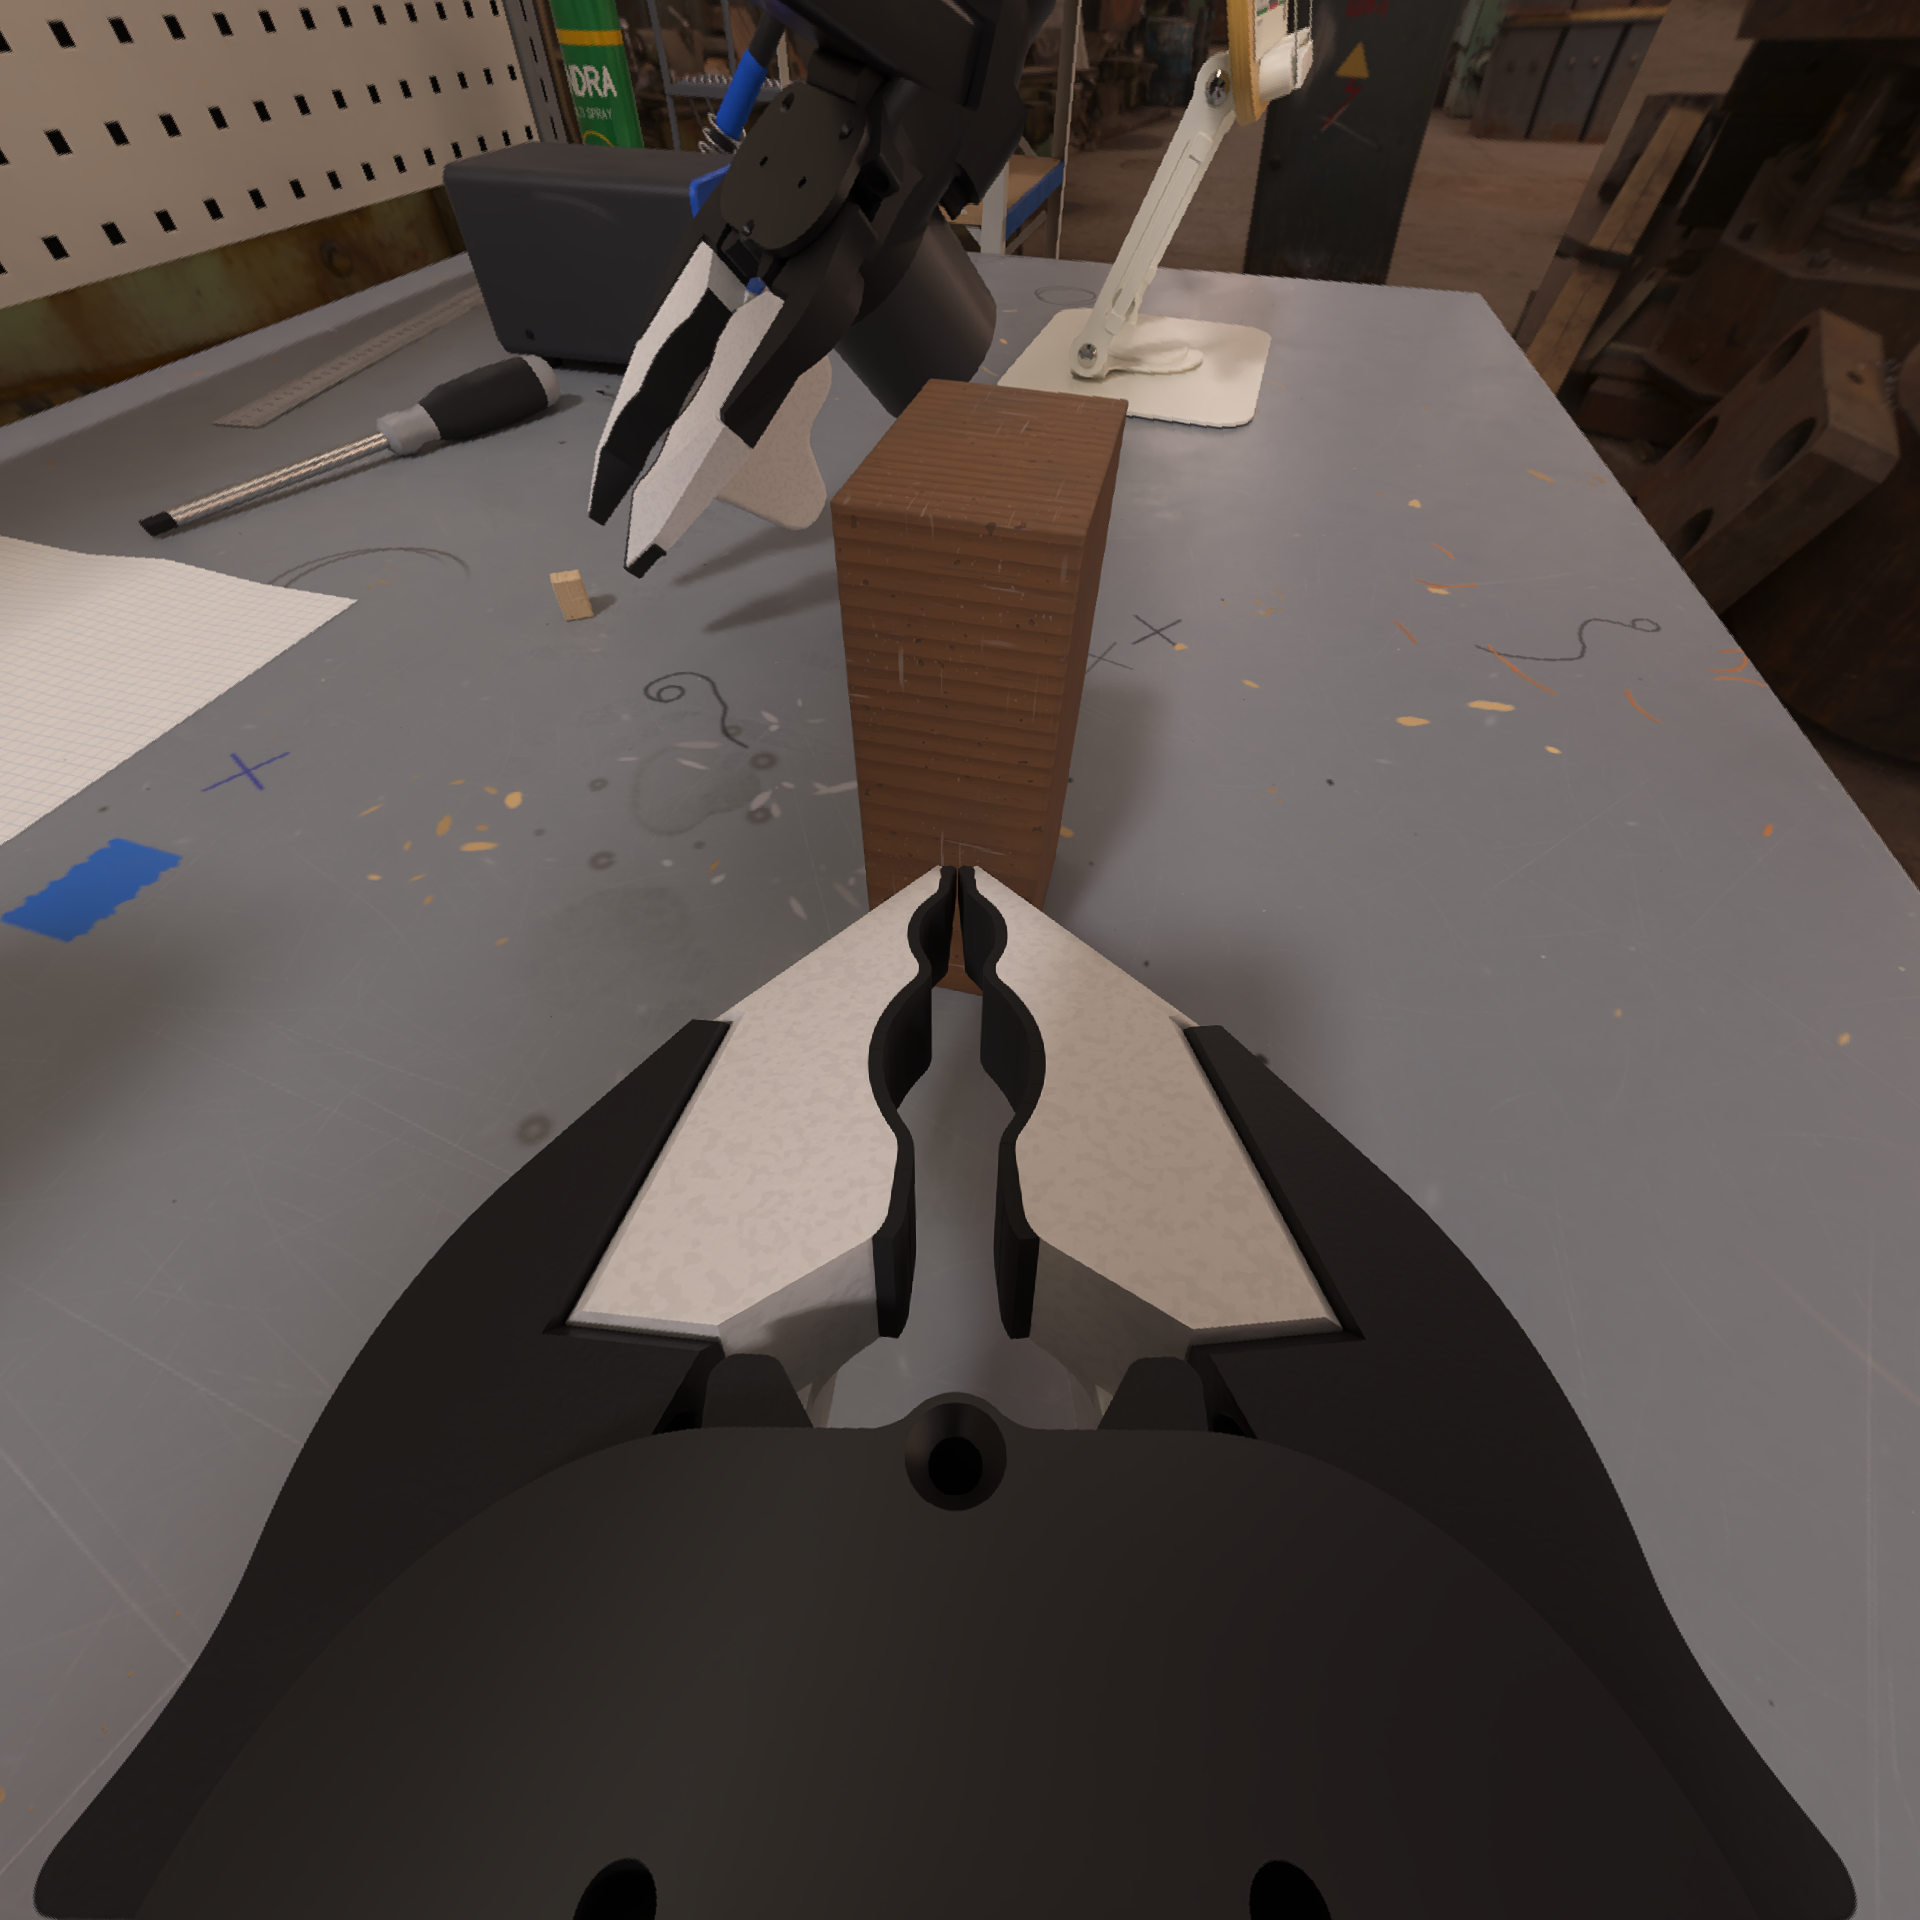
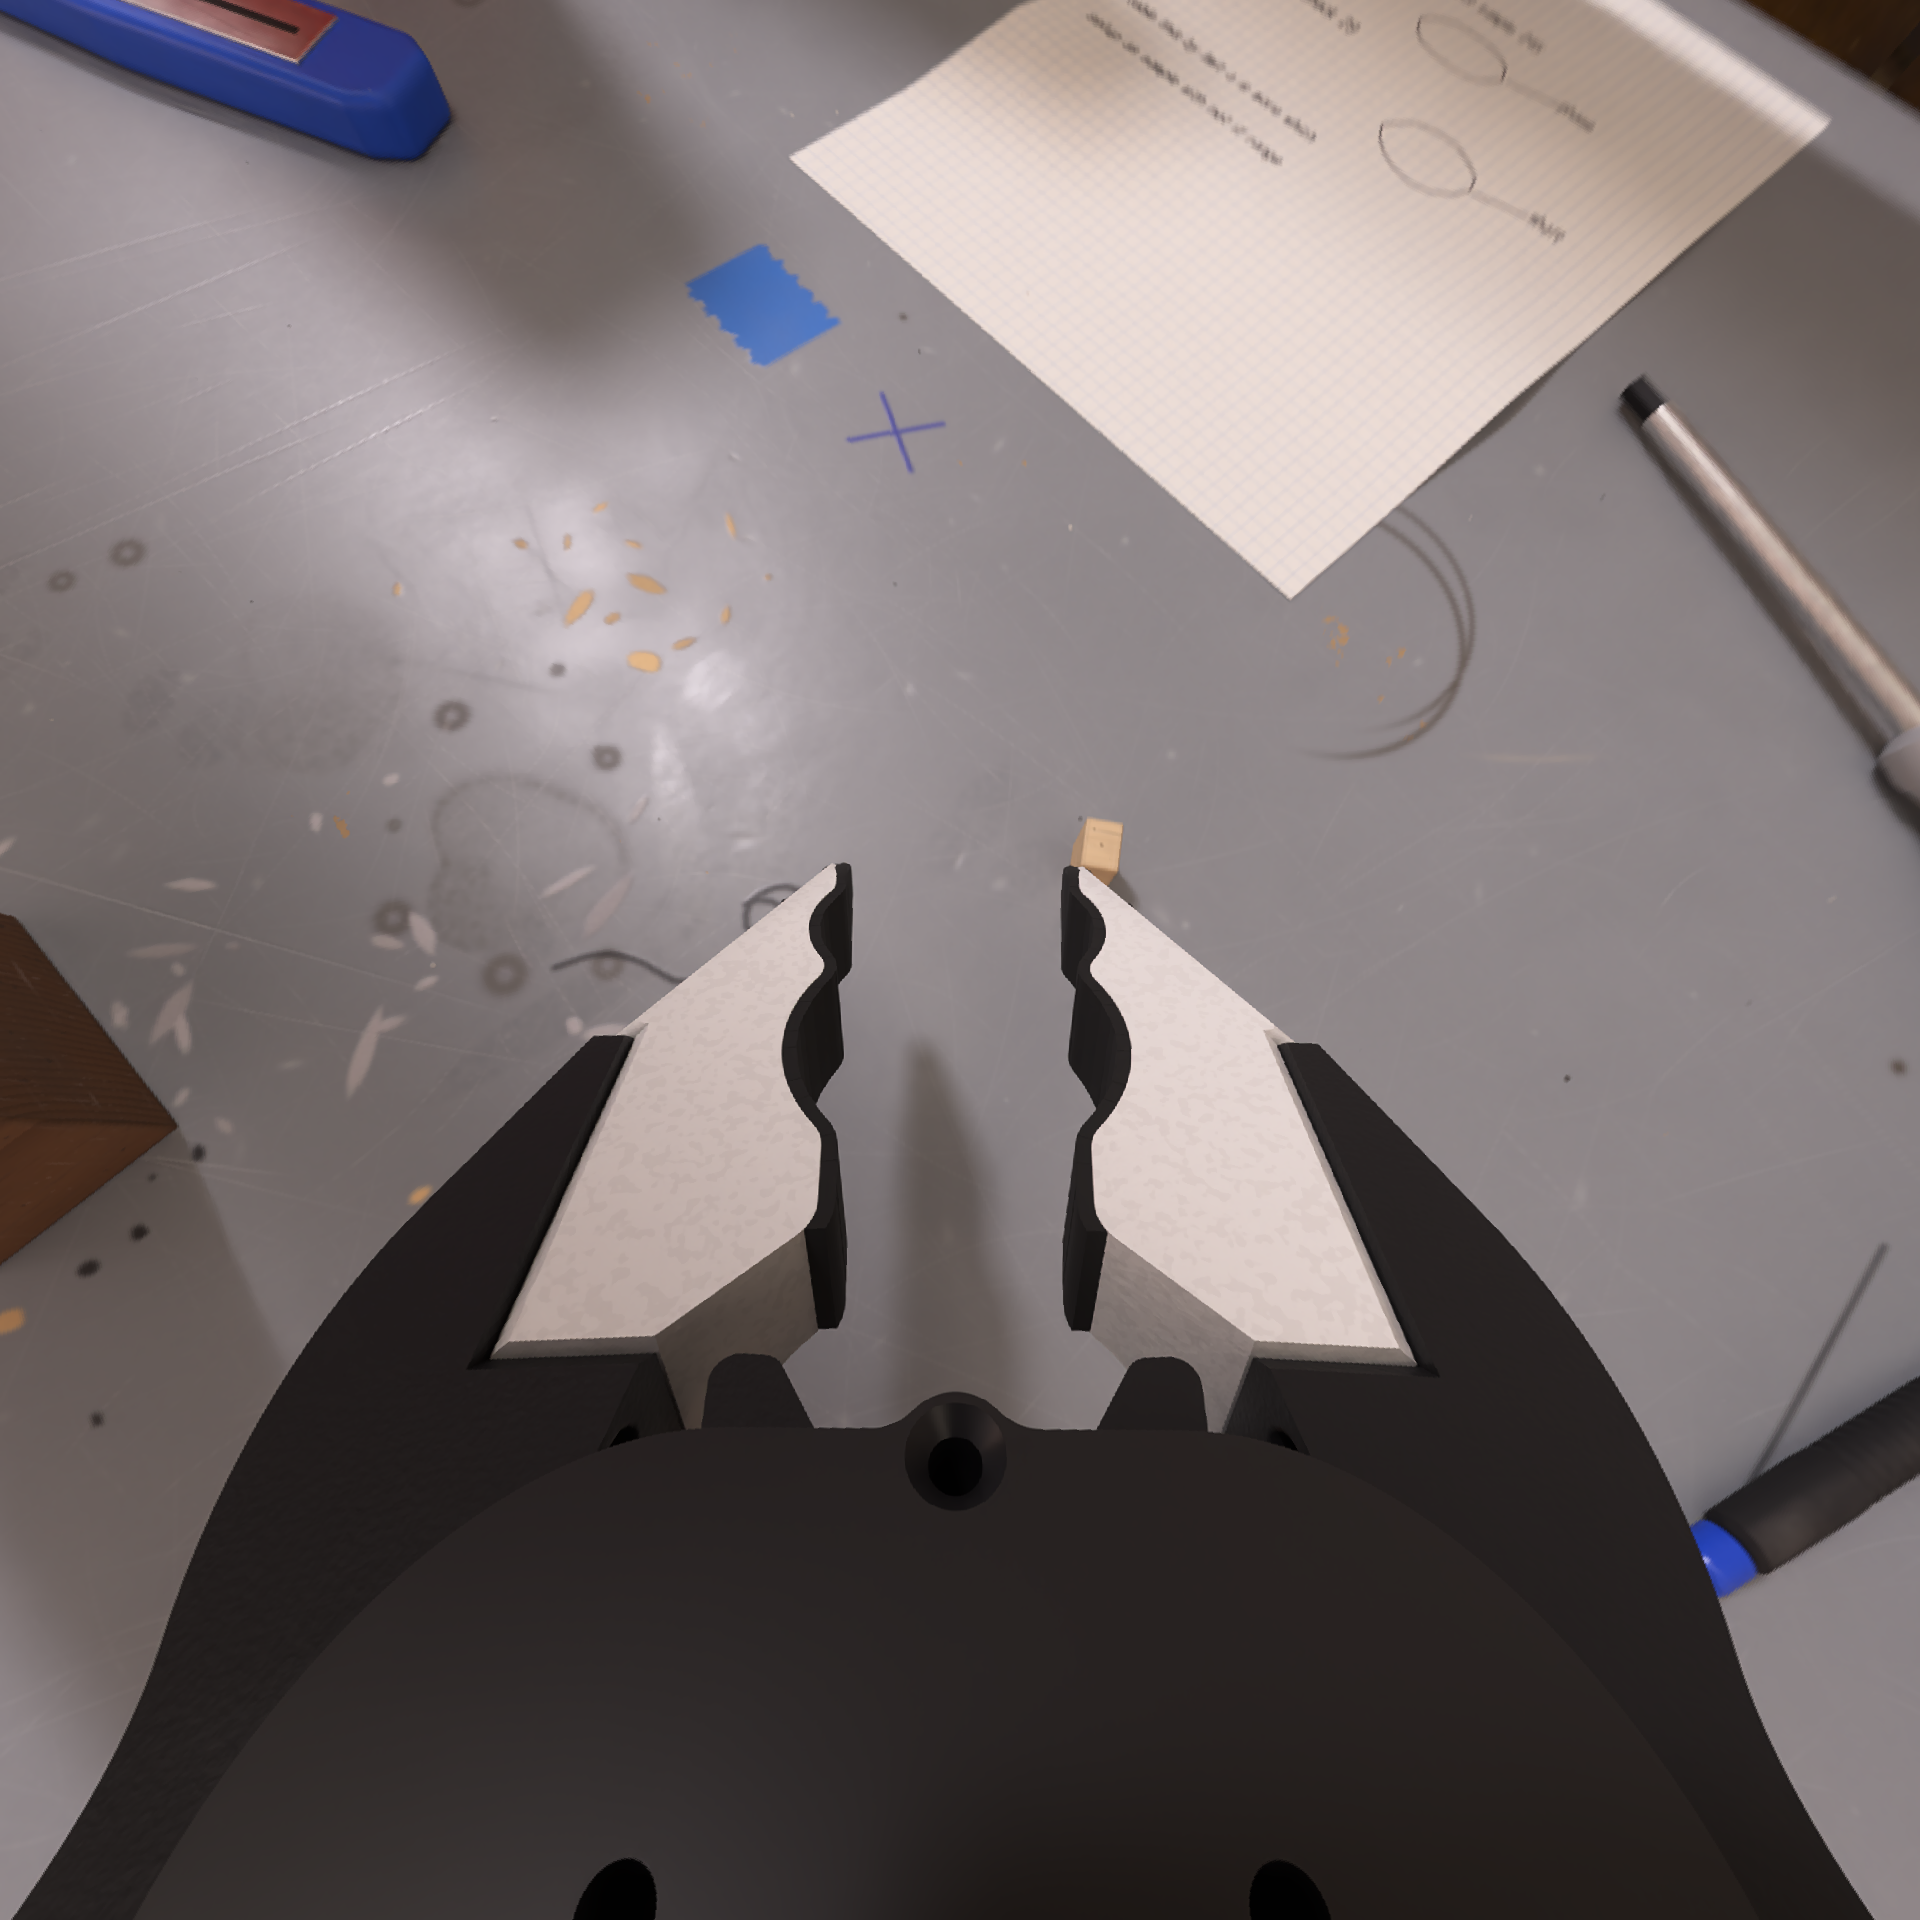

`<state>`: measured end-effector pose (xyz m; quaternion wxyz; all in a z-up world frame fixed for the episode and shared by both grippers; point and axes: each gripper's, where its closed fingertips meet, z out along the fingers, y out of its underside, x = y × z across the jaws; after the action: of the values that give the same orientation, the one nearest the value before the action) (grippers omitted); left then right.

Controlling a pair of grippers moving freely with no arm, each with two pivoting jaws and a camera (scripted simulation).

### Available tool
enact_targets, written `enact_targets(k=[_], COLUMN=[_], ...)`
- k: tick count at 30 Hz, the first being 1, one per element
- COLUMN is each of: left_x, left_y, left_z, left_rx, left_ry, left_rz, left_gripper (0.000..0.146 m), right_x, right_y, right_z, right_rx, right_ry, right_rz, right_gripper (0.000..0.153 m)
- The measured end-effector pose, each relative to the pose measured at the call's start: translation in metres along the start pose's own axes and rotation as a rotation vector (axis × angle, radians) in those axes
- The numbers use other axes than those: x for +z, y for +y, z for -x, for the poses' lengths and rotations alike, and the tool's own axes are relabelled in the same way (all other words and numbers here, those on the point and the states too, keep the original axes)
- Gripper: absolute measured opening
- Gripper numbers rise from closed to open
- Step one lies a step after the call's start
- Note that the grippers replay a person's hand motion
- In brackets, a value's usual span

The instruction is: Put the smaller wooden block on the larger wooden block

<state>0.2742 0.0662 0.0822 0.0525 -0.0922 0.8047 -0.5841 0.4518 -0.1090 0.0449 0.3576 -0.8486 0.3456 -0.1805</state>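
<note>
In the left wrist view, the left tongs [image 1: 957, 873] sit at lower centre with their tips pressed together, gripping nothing, just in front of the base of the larger wooden block [image 1: 971, 644]. That dark brown block stands upright at the centre of the grey tabletop [image 1: 1455, 935]. The smaller wooden block [image 1: 570, 595], pale and tiny, lies on the tabletop at left of centre, well apart from the larger one. The right tongs [image 1: 623, 540] hang above it, tilted down, tips spread apart and empty. A screwdriver [image 1: 353, 447] lies at upper left.

In the right wrist view, the smaller block [image 2: 1098, 847] sits just beyond the right-hand fingertip [image 2: 1075, 899], outside the gap.
</note>
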Motion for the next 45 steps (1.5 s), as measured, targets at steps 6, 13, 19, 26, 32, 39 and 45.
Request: enact_targets(k=[6, 13, 19, 26, 32, 39, 45], left_x=[0.0, 0.0, 0.0, 0.0, -0.002, -0.003, -0.004], left_y=[0.002, 0.003, 0.003, 0.003, 0.003, 0.004, 0.004], left_z=[0.001, 0.003, 0.005, 0.005, 0.007, 0.007, 0.01], left_rx=[-0.004, -0.015, -0.036, -0.037, -0.032, -0.031, -0.036], left_ry=[0.002, 0.004, 0.009, 0.014, 0.006, 0.0, -0.016], left_rz=[0.009, 0.004, -0.013, -0.012, -0.006, -0.005, -0.005], left_gripper=[0.0, 0.0, 0.0, 0.0, 0.0, 0.0, 0.0], right_x=[0.013, 0.035, 0.034, 0.03, 0.037, 0.04, 0.009], right_y=[0.016, 0.017, 0.018, 0.019, 0.014, 0.013, -0.009], right_z=[-0.015, -0.024, -0.025, -0.025, -0.029, -0.035, 0.003], right_rx=[0.001, 0.013, 0.023, 0.034, 0.042, 0.053, 0.022], right_ry=[0.069, 0.074, 0.056, 0.056, 0.129, 0.147, -0.089], right_rz=[0.065, 0.078, 0.089, 0.071, 0.065, 0.073, -0.042], right_gripper=[0.047, 0.036, 0.021, 0.025, 0.028, 0.008, 0.008])
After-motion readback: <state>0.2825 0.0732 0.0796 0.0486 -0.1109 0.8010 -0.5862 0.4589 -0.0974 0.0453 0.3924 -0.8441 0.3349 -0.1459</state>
